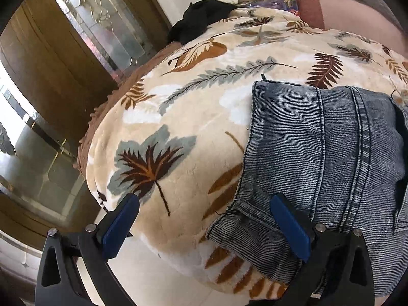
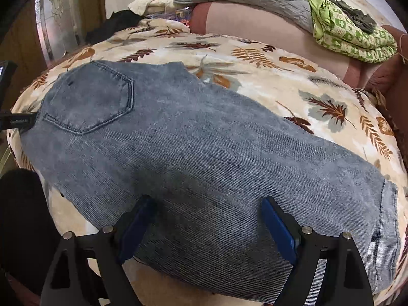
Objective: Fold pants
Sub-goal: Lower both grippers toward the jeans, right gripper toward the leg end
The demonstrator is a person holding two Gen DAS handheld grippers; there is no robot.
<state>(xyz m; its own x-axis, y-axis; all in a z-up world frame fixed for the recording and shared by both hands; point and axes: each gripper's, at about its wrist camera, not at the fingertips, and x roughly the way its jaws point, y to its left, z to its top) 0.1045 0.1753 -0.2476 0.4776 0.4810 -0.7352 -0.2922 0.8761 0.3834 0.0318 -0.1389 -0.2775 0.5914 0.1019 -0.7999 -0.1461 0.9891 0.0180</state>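
The pants are spread flat on the leaf-print blanket of the bed, folded lengthwise, back pocket up. The jaws of the left gripper and right gripper are spread wide, nothing pinched. Denim is judged soft, fairly heavy; hem and waistband are best taken.

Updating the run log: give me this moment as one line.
left gripper: open, empty, over waistband edge | right gripper: open, empty, over leg | jeans: flat on leaf blanket, pocket up
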